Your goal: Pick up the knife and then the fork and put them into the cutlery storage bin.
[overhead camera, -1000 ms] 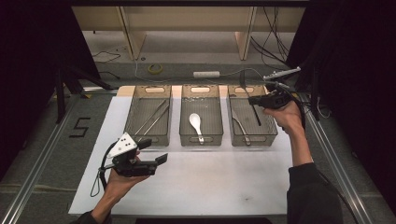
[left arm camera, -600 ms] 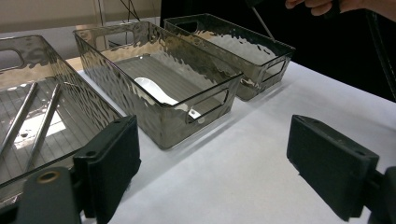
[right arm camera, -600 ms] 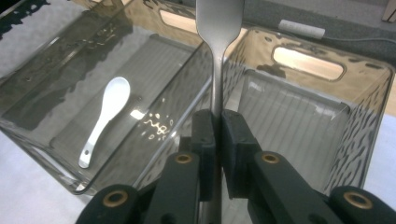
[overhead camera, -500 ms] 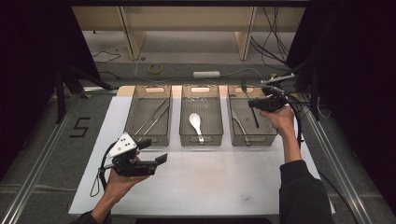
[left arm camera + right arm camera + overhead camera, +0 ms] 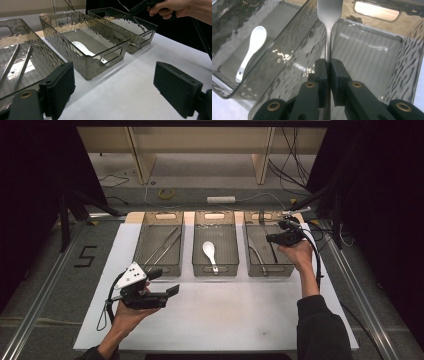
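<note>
Desk: a white desk is carrying three see-through grey bins in a row.
Left bin: the left bin is holding long thin metal sticks.
Middle bin: the middle bin is holding a white spoon, which is lying flat on the bottom.
Right bin: the right bin is holding a few metal pieces lying flat.
Right gripper: the right gripper is hanging over the right bin. Its jaws are squeezing shut on the handle of a metal fork. The fork is pointing away from the jaws, above the bin.
Left gripper: the left gripper is sitting in the left hand over the near part of the desk, in front of the left bin. Its jaws are standing wide apart and are holding nothing.
</note>
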A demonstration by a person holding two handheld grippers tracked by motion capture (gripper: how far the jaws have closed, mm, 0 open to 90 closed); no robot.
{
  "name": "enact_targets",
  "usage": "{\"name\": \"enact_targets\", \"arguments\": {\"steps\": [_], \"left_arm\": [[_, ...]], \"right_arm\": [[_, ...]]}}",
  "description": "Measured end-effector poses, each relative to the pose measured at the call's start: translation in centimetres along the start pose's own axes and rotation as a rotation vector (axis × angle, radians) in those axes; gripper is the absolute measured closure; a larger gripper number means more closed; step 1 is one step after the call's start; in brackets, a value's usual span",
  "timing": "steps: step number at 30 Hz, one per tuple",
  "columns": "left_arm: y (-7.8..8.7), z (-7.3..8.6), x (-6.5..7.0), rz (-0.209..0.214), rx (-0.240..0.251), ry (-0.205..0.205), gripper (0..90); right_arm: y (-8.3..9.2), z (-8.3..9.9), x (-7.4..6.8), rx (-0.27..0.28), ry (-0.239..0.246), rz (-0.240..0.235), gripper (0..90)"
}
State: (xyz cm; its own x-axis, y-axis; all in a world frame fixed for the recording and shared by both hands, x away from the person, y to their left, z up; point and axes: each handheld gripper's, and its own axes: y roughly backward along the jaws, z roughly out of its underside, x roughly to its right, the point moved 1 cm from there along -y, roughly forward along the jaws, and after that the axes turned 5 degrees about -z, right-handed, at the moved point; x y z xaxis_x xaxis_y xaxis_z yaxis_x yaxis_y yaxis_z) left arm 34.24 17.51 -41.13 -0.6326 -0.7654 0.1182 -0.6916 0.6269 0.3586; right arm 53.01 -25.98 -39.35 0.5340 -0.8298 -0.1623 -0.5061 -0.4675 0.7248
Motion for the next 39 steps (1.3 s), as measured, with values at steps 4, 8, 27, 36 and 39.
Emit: {"name": "enact_targets", "arguments": {"steps": [4, 8, 27, 36, 39], "left_arm": [[0.0, 0.0, 0.0, 0.000, 0.001, 0.000, 16.8], [0.0, 0.0, 0.1, 0.001, 0.001, 0.000, 16.8], [0.0, 0.0, 0.1, 0.000, 0.002, 0.000, 16.8], [0.0, 0.0, 0.1, -0.001, -0.001, -0.001, 16.8], [0.0, 0.0, 0.1, -0.001, -0.001, 0.000, 16.8]], "right_arm": [[-0.5, 0.4, 0.0, -0.024, 0.002, 0.011, 84.9], [-1.2, 0.8, 0.0, -0.053, -0.004, 0.016, 84.8], [-1.8, 1.4, -0.1, -0.088, -0.056, 0.024, 59.7], [0.4, 1.4, -1.5, 0.028, -0.034, -0.041, 41.0], [1.5, 1.4, -2.2, 0.073, -0.015, -0.049, 37.0]]}}
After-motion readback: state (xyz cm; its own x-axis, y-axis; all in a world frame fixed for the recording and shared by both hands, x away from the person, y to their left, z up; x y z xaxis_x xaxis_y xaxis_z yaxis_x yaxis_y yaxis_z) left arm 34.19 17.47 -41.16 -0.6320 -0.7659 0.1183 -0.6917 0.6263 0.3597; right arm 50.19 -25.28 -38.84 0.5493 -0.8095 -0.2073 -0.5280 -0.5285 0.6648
